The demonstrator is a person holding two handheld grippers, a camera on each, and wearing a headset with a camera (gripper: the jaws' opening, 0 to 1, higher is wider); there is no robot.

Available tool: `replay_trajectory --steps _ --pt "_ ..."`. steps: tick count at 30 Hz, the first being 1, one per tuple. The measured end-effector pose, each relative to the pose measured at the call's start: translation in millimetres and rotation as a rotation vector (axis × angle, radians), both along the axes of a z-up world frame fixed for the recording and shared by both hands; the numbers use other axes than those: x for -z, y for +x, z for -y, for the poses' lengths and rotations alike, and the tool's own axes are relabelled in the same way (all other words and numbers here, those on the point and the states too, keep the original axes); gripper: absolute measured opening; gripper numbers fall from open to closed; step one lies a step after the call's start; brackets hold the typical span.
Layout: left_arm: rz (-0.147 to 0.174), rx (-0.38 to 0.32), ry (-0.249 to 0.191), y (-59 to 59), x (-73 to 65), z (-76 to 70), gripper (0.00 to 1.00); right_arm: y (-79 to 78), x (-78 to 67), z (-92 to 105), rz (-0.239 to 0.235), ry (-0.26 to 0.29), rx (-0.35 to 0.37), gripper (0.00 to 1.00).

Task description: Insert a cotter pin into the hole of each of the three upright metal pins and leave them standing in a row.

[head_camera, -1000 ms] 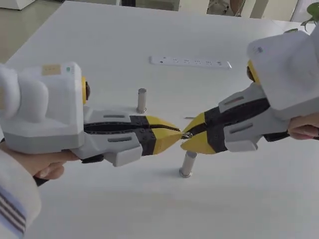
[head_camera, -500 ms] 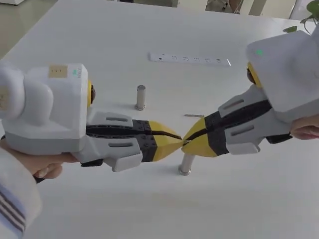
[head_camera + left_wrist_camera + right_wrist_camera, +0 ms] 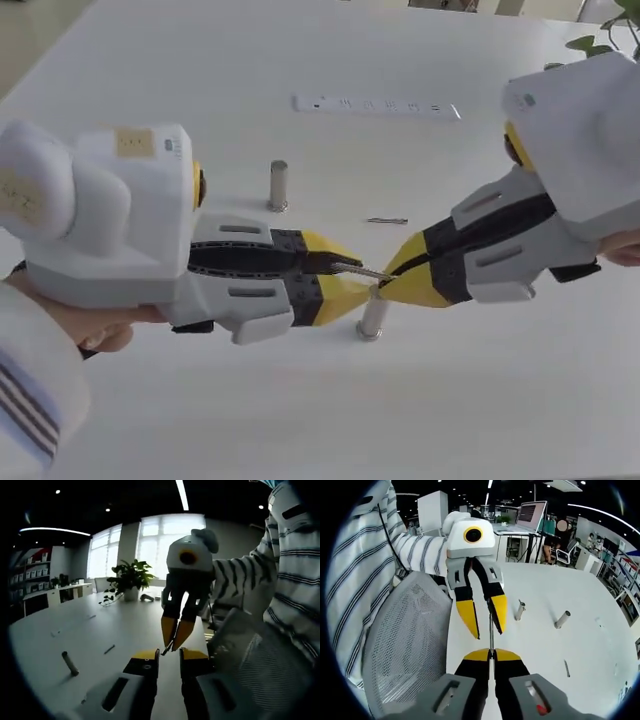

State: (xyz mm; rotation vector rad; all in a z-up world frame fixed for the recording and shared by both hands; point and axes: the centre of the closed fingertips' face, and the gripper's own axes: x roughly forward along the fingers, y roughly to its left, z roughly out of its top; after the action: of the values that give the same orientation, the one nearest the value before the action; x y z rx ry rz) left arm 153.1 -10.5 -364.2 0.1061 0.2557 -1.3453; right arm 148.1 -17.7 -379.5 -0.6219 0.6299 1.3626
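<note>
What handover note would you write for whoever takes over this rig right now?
Right gripper: shut on a cotter pin, held above the near metal pin.
Left gripper: open, jaws either side of that cotter pin's free end.
Far metal pin stands upright on the table; a spare cotter pin lies flat there.
Done: no insertion visible.
Left: all three.

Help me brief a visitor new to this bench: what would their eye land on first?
Two yellow-tipped tools meet tip to tip mid-table: the right gripper is shut on a thin cotter pin, which points into the open left gripper. Just below the tips an upright metal pin stands on the white table, with a second pin farther back and a loose cotter pin lying flat nearby.
</note>
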Motion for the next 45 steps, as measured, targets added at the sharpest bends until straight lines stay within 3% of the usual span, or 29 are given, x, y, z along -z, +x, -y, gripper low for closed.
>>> replay_trajectory --steps 7,14,25,37,42,45 --pt "0.002 -0.026 0.054 9.7 15.0 0.9 0.27 4.1 11.9 19.0 0.010 -0.073 0.018 0.00" --pt "-0.012 -0.034 0.079 17.2 27.3 10.4 0.28 5.8 27.8 39.1 0.009 -0.151 0.019 0.00" --pt "-0.036 -0.002 0.136 22.6 49.7 26.7 0.27 12.7 54.3 68.0 -0.016 -0.227 0.052 0.00" --pt "-0.014 0.018 0.210 34.7 66.1 36.0 0.24 24.7 65.0 76.0 -0.010 -0.256 0.081 0.00" --pt "-0.009 0.037 0.239 33.8 71.7 38.5 0.24 23.9 67.4 74.1 -0.014 -0.257 0.083 0.00" --pt "-0.007 0.044 0.245 32.8 71.9 39.5 0.18 23.7 68.8 73.0 -0.014 -0.258 0.083 0.00"
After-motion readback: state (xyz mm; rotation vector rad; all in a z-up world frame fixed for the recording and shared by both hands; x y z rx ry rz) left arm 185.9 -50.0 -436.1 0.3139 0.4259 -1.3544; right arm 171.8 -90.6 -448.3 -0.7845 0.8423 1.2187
